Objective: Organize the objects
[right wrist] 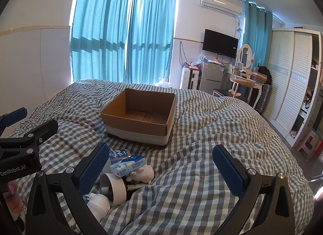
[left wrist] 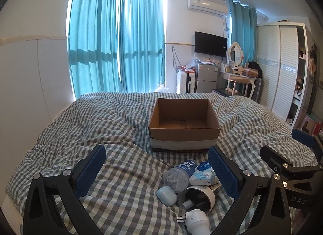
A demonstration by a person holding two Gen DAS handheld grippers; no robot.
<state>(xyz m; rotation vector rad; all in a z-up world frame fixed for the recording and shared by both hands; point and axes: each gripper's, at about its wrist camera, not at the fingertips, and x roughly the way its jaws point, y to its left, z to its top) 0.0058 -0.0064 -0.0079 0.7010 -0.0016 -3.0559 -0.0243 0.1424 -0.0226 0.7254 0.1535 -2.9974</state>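
The left gripper (left wrist: 156, 171) hangs with jaws spread wide and nothing between them, so the pile sits just ahead toward its right finger: case (left wrist: 166, 195), bottle (left wrist: 179, 174), cup (left wrist: 198, 195), plug (left wrist: 194, 219), tissues (left wrist: 202, 172). Beyond stands the empty box (left wrist: 183, 126), seemingly the destination. The right gripper (right wrist: 161, 169) is likewise spread and bare, pile by its left finger.

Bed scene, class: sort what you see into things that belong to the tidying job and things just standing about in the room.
Belong to the job:
cardboard box, open, nothing visible inside
plastic bottle
tissue pack
small blue case
white cup
white plug
left tool and right tool, both open

Just standing about:
television
fridge
curtains
wardrobe
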